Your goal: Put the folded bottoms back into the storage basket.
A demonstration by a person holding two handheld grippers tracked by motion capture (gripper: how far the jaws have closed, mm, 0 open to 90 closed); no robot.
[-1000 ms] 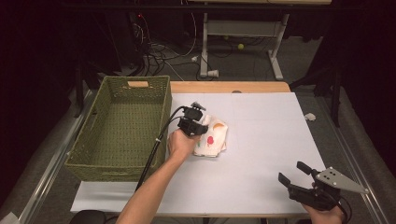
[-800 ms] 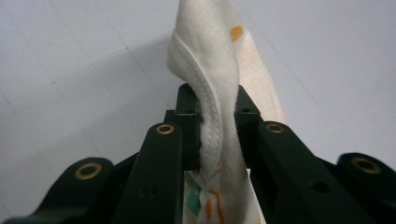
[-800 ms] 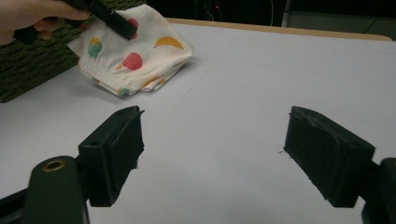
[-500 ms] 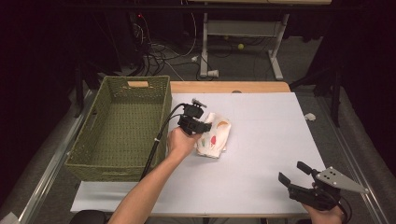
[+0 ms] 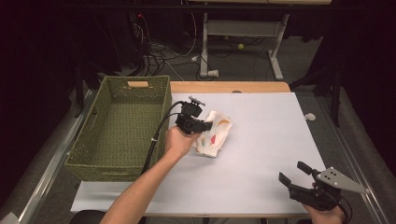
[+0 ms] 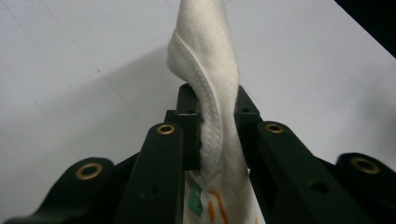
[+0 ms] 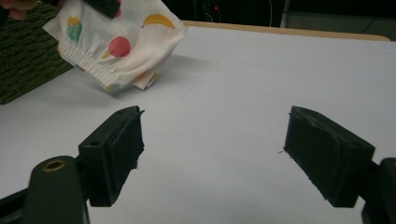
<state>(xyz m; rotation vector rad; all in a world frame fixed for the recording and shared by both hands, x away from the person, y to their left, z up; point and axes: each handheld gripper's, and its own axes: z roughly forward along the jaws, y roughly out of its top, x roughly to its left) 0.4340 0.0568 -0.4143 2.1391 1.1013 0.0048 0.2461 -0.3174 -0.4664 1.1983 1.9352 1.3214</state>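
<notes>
Cloth (image 5: 215, 134) (white, printed with fruit) is pinched between the pads of the left claw (image 5: 204, 126), hanging off the white tabletop (image 5: 266, 154) just beside the green woven basket (image 5: 119, 126). Right claw (image 5: 293, 173) rests near the front edge, well apart, jaws spread and holding nothing.

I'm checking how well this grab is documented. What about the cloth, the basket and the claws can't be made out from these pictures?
- Printed cloth, high view: its left part sits behind the left claw and hand; small prints unreadable.
- Cloth, left gripper view: top and bottom cut by the frame; jaws cover the pinched fold.
- Cloth, right gripper view: upper part cut by the frame.
- Green basket: near wall's inner face hidden.
- Right claw, high view: hand cut by the bottom edge.
</notes>
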